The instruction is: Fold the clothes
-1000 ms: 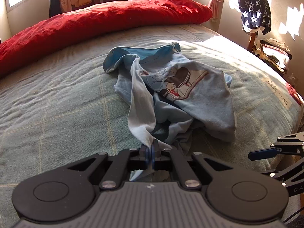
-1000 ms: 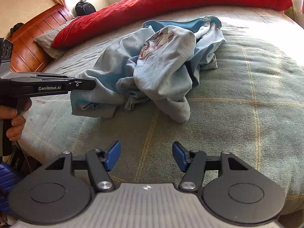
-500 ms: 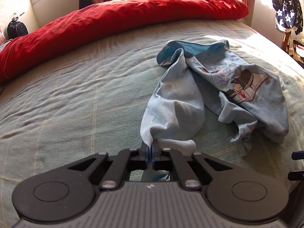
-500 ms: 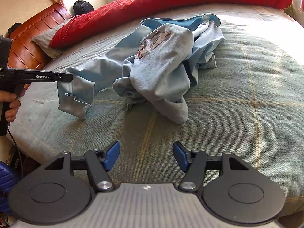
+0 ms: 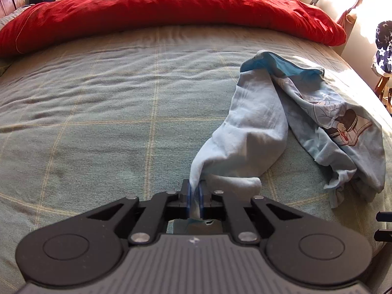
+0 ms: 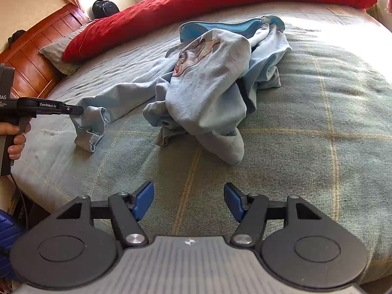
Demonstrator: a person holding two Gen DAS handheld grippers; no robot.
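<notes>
Left wrist view: the left gripper [image 5: 194,197] has its blue pads pinched on the cuff of a sleeve [image 5: 247,134] of the pale blue shirt [image 5: 343,132], though the jaws have just been opening slightly with the cloth between them. The sleeve runs from the jaws out to the crumpled body, which lies toward the right side of the green checked bedspread [image 5: 98,112], in front of the red duvet [image 5: 171,7]. Right wrist view: the right gripper [image 6: 188,202] hovers over bare bedspread with its jaws apart and nothing between them; the shirt [image 6: 210,85] is heaped in the middle of the bed [image 6: 318,122], and the left gripper [image 6: 82,110], held by a hand [image 6: 14,138], lifts the sleeve end [image 6: 91,127] at the left. The fabric appears light, soft and limp; it would likely sag and bunch wherever unsupported. A second hold at the other sleeve or the hem seems advisable for spreading it flat.
</notes>
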